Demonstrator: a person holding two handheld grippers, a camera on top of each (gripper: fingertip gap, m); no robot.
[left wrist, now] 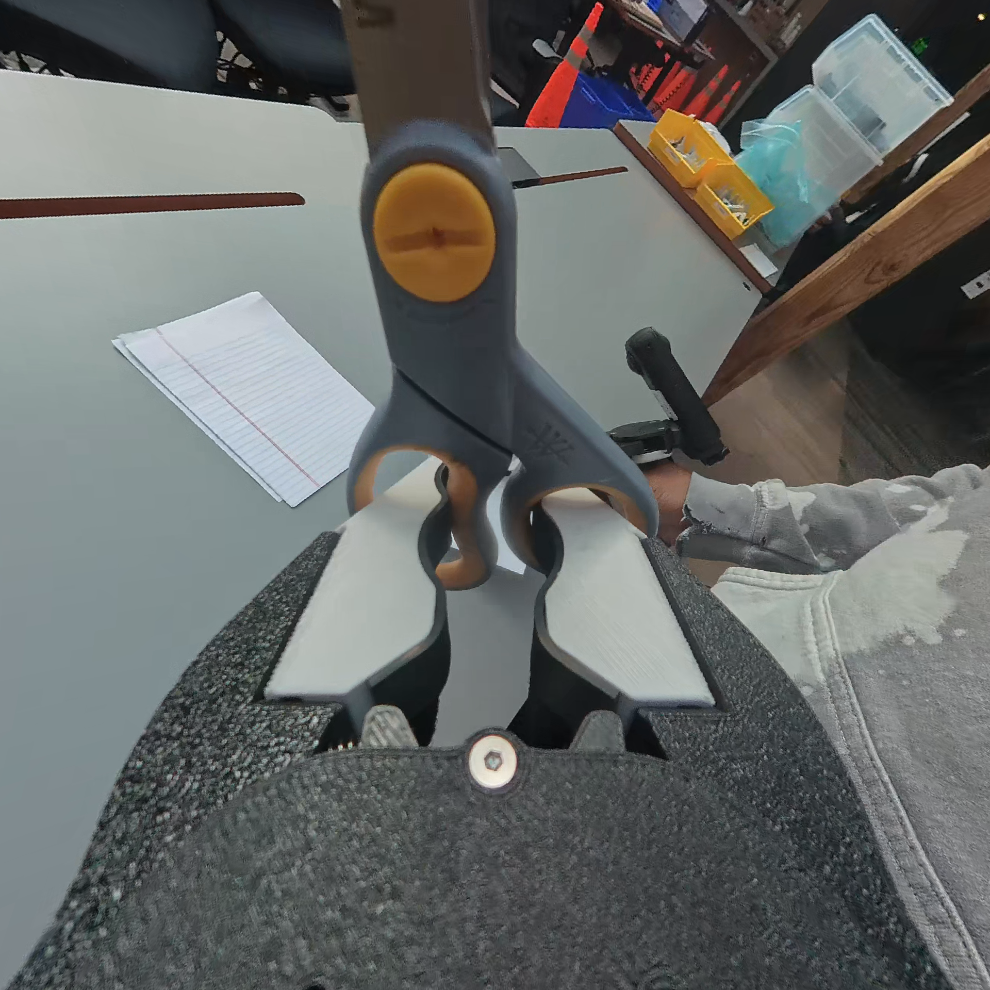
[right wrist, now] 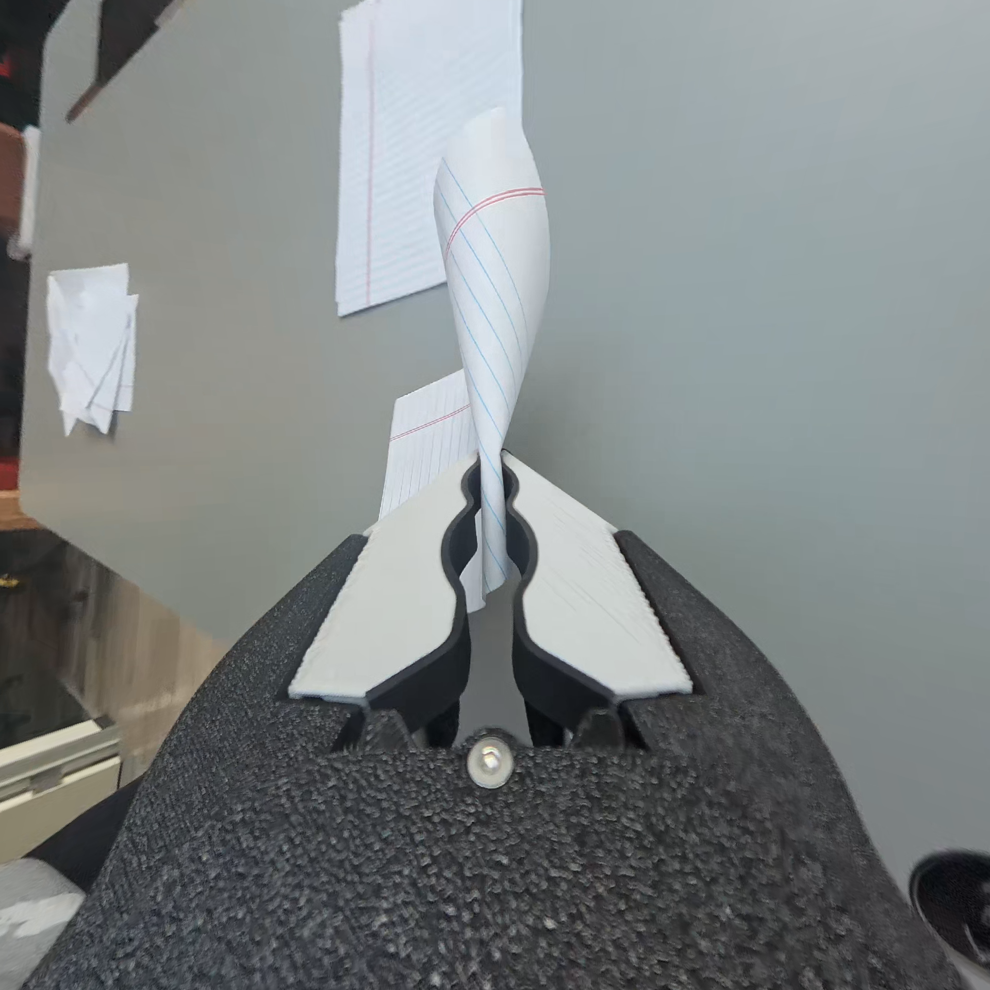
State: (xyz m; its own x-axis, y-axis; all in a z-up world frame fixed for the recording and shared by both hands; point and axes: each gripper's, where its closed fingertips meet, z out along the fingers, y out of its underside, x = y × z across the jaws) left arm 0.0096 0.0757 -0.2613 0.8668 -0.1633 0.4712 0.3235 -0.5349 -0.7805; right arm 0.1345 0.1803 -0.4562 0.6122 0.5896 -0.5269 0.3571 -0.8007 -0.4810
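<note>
My left gripper (left wrist: 493, 509) holds grey scissors with orange-lined loops (left wrist: 444, 332) up over the grey table (left wrist: 134, 535). One white finger (left wrist: 396, 514) passes through each handle loop, and the inner loop bars are pinched between the fingers. The blades point up and away and run out of the top of the view. My right gripper (right wrist: 492, 471) is shut on a narrow, twisted strip of lined white paper (right wrist: 493, 300) that stands up from the fingertips above the table (right wrist: 750, 268).
A stack of lined sheets lies flat on the table (left wrist: 241, 391), also seen in the right wrist view (right wrist: 418, 160). A smaller lined piece (right wrist: 428, 444) and crumpled scraps (right wrist: 91, 343) lie nearby. A person's grey sleeve (left wrist: 803, 514), yellow bins (left wrist: 707, 166) and a wooden bench (left wrist: 884, 246) are at the right.
</note>
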